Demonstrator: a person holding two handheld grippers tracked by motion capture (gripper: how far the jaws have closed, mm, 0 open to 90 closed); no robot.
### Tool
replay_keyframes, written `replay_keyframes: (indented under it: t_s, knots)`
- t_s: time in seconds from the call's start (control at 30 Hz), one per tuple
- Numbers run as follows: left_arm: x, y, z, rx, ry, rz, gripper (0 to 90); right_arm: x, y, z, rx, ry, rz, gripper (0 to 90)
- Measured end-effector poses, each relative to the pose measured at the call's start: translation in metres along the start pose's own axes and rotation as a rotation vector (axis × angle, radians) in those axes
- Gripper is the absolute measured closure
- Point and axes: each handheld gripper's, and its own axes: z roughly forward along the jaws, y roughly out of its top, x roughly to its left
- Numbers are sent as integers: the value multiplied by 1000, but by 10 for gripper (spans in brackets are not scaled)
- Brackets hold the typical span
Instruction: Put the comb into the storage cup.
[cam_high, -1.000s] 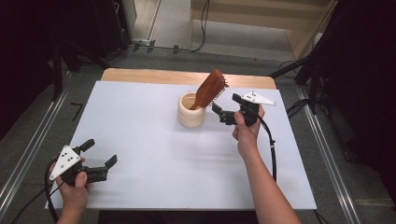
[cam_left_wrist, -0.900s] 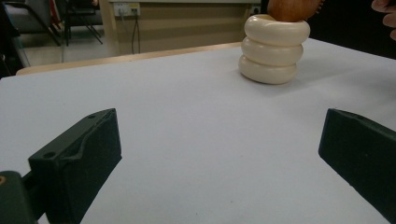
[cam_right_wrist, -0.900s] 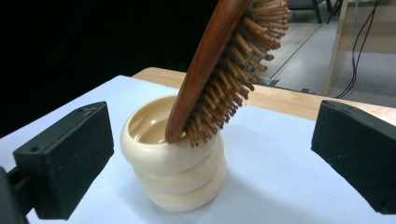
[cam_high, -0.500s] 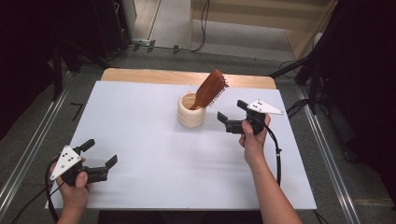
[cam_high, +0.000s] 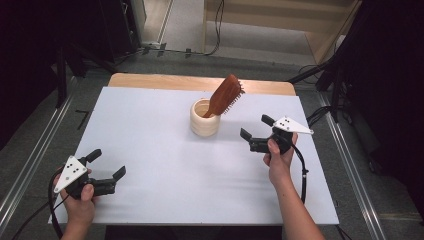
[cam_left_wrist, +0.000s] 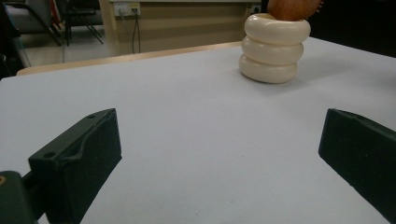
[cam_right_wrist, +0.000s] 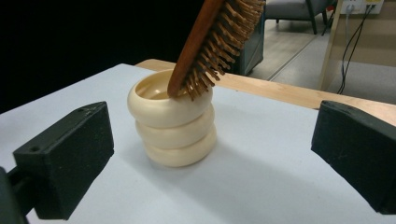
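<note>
Standing handle-down in the cup (cam_high: 204, 118), the brush (cam_high: 226, 95) is leaning toward the right rim, bristle head up and clear of the opening. The right gripper (cam_high: 256, 131) is being held just right of the cup, jaws spread and pinching nothing. The step in hand is judged to be a release and retreat. It is best done by drawing the gripper straight back and low, so that the tilted brush head is not being clipped and the light cup is not being nudged along the table (cam_high: 150, 125); the jaws are best kept wide until well clear. The left gripper (cam_high: 106, 167) is being rested near the front left edge, jaws spread too, well apart from the cup. Compared with a second ago, the right gripper is being carried back and down from the brush, which it was nearly touching; the brush, cup and left gripper are staying put.
</note>
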Motion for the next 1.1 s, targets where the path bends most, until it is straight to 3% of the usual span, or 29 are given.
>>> replay_keyframes:
  t_s: [1.1]
  knots:
    - [-1,0,1,8,-2,15,0,-12,-40,-66,6,-52,-10,0]
